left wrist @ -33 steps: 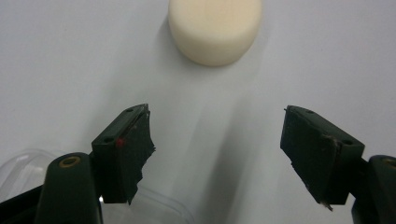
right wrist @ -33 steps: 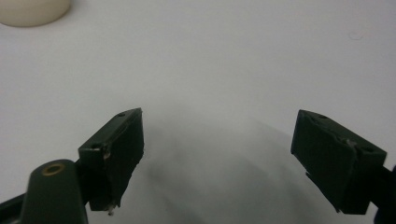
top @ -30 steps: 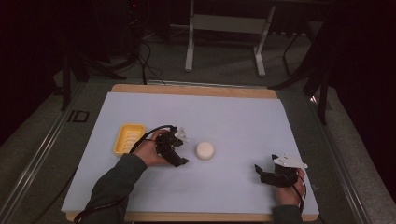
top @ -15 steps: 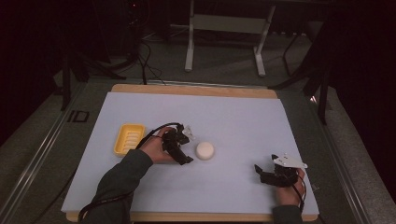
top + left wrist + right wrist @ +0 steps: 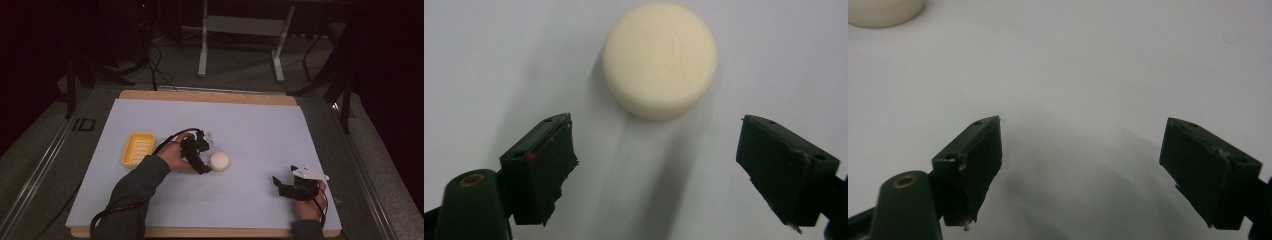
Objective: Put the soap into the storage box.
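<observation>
We're holding the left gripper (image 5: 206, 167) with its jaws spread wide, and they've just been opening, with nothing pinched between them. In the left gripper view, the two black pads (image 5: 541, 165) are standing well apart over bare white mat, and the round cream soap bar (image 5: 660, 59) is sitting just ahead of the tips, not touching either one. From the high view the soap bar (image 5: 219, 161) is lying flat right beside the gripper's tip, roughly mid-table, a bit toward our near edge.

Going outward, the yellow soap dish (image 5: 138, 149) is sitting to the left of our left hand (image 5: 175, 156), near it but apart, with a good strip of mat between the dish and the left edge of the table (image 5: 250, 120). Beyond the soap, the whole far half of the mat is lying open up to the wooden far edge, so there's plenty of room to swing that way.

The right gripper (image 5: 282, 186) is resting over by the near right corner, well apart from the soap, jaws also wide and gripping nothing. In the right gripper view, its pads (image 5: 970, 165) are sitting over plain mat, with the soap just peeking in at the top left corner. Between the two grippers there's a clear stretch of mat.
</observation>
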A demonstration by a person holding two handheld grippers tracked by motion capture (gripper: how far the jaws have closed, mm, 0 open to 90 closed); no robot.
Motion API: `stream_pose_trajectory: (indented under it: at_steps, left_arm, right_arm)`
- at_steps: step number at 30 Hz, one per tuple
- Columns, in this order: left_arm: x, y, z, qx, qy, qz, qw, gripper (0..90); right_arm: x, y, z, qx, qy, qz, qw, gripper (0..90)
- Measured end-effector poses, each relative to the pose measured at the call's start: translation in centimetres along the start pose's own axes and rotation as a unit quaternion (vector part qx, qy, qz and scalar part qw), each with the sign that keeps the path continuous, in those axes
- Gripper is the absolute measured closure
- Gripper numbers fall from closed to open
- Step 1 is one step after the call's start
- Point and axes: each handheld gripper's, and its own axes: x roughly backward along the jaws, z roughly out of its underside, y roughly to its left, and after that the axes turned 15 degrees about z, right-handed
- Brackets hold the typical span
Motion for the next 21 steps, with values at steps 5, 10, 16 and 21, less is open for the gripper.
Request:
stream_pose_trajectory:
  at_steps: [5, 10, 16, 21]
  left_arm:
    - [-0.3, 0.3, -0.7, 0.001, 0.002, 0.005, 1.0000, 15.0]
    - [-0.7, 0.4, -1.6, 0.000, 0.004, 0.010, 0.9999, 14.9]
    - [-1.5, 0.4, -2.5, -0.001, 0.011, 0.016, 0.9998, 14.9]
    - [-2.3, 0.6, -3.1, 0.001, 0.027, 0.016, 0.9995, 14.8]
  right_arm:
    - [0.0, 0.0, 0.0, 0.000, 0.000, 0.000, 1.0000, 17.1]
    - [0.0, 0.0, 0.0, 0.000, 0.000, -0.001, 1.0000, 17.1]
    - [0.0, 0.0, 0.0, 0.000, 0.000, -0.001, 1.0000, 17.1]
    - [0.0, 0.0, 0.0, 0.000, 0.000, -0.002, 1.0000, 17.1]
